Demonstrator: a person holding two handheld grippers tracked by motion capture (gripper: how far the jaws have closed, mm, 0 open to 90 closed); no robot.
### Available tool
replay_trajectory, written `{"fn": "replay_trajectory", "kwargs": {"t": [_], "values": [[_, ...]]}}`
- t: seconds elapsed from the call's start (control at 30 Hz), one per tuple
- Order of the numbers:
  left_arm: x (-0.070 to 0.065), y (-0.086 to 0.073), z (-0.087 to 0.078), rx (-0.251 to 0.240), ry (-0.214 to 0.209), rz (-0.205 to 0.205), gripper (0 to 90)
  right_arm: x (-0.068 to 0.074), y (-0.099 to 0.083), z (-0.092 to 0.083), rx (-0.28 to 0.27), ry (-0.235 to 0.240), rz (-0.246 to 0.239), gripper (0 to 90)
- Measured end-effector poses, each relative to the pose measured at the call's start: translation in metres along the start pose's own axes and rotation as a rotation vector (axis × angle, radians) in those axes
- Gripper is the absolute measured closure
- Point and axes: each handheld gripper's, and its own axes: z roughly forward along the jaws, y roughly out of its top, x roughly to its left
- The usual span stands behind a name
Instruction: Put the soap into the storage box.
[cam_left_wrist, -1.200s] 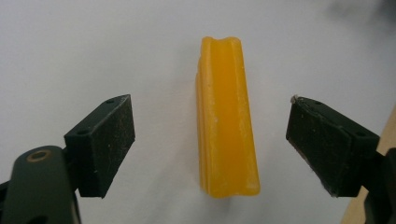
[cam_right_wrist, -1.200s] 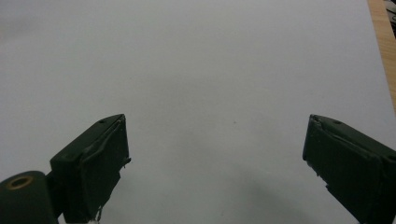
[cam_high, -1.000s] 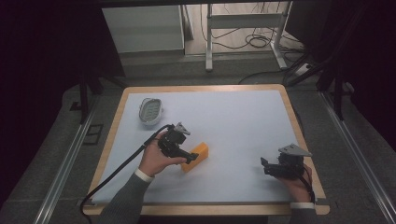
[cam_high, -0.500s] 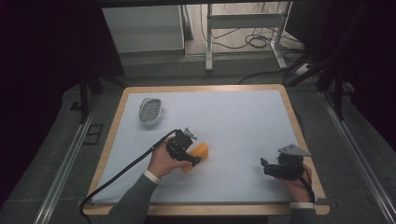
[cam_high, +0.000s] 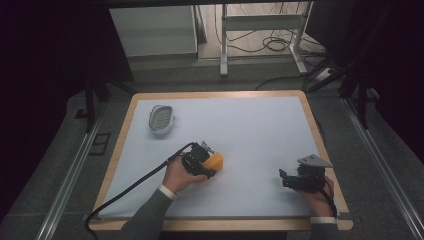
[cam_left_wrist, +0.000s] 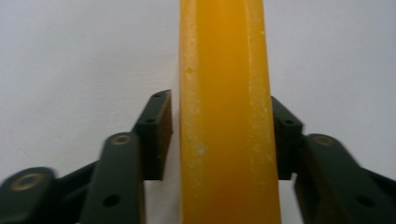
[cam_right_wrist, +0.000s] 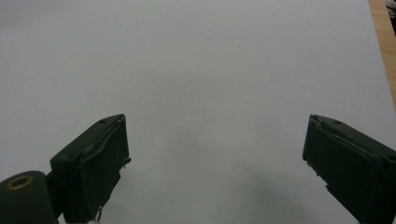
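Left gripper (cam_high: 209, 166) lower, around yellow block (cam_high: 215, 161)

The yellow-orange block (cam_high: 216, 161) lies on the white table surface, near the front edge and left of the middle. Seen from close (cam_left_wrist: 226, 116), it is long and narrow, with smooth sides and pale worn marks along its edges.

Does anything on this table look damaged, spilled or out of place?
Nothing is spilled or askew. The orange block has whitish scuffs along its edges, plain in the left gripper view, where the left gripper has just been closing around it. The grey soap dish sits flat on the table.
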Motion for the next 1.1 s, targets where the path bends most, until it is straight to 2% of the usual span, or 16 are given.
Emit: {"fn": "replay_trajectory", "kwargs": {"t": [0.03,0.27,0.47,0.77,0.87,1.0,1.1], "values": [[0.000,0.000,0.000,0.001,-0.001,0.000,57.8,0.000,0.000,0.000,-0.001,0.000,0.000,6.9],[0.003,0.000,-0.002,-0.021,0.006,-0.008,61.0,-0.001,0.000,0.000,-0.001,0.003,0.013,6.9],[0.009,-0.002,-0.005,-0.024,-0.012,-0.019,61.1,-0.002,0.000,-0.002,-0.007,-0.005,0.023,7.0],[0.021,-0.003,-0.018,-0.038,-0.044,-0.030,61.1,-0.002,0.001,-0.002,-0.009,-0.014,0.026,7.0],[0.024,-0.004,-0.024,-0.050,-0.049,-0.035,61.1,-0.002,0.000,-0.002,-0.007,-0.016,0.028,7.0],[0.025,-0.004,-0.032,-0.079,-0.026,-0.033,61.1,-0.003,0.000,-0.002,-0.006,-0.018,0.029,7.0],[0.028,-0.003,-0.038,-0.103,-0.052,-0.041,61.1,-0.004,0.000,-0.002,-0.006,-0.019,0.031,7.0]]}}
